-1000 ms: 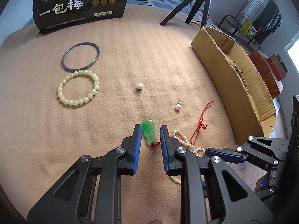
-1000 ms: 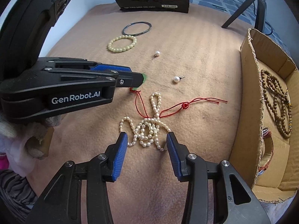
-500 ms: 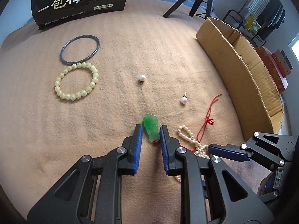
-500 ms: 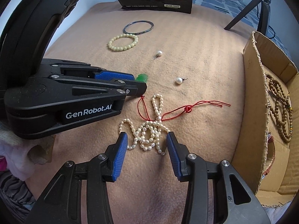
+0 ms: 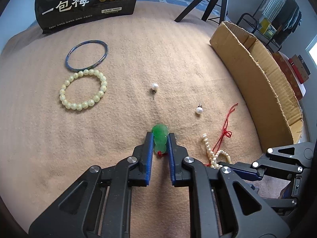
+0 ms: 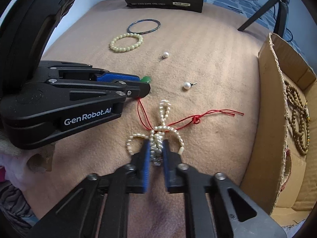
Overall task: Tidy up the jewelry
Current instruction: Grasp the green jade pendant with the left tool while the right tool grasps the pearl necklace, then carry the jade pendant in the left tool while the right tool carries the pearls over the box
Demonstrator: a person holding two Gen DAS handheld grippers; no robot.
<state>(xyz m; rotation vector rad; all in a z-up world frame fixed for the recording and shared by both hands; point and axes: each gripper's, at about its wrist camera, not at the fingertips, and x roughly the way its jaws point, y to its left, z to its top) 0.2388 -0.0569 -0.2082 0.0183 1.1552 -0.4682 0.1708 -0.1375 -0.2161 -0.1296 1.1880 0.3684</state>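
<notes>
**Both grippers clamped on jewelry, lots of it half hidden**

Tan blanket (image 5: 122, 39) covered the whole work surface, with a black snack bag (image 5: 85, 2) standing at the far edge and a tripod (image 5: 210, 2) behind it.

Hard-to-see stuff first. The left gripper (image 5: 160, 143) was pinched shut on the green pendant (image 5: 160, 136), so only the top of the stone poked out past the blue pads; from the right wrist view just a sliver of green showed. The pendant's red cord (image 6: 190, 120) ran under the pearl necklace (image 6: 158, 136), and I couldn't tell how tangled the two were. The right gripper (image 6: 156, 150) was closed on the bunched middle of that necklace, blurry, with loops sticking out both sides. The cardboard box (image 6: 271, 119) was cut off at the right edge, with a brown bead string (image 6: 297, 119) partly visible inside.

Open room: two pearl earrings (image 5: 154, 87) (image 5: 198, 110) lay apart on the blanket ahead of the grippers. The blue bangle (image 5: 86, 56) and pale bead bracelet (image 5: 83, 89) sat touching, far left. Bare blanket lay between the earrings and the box wall.
</notes>
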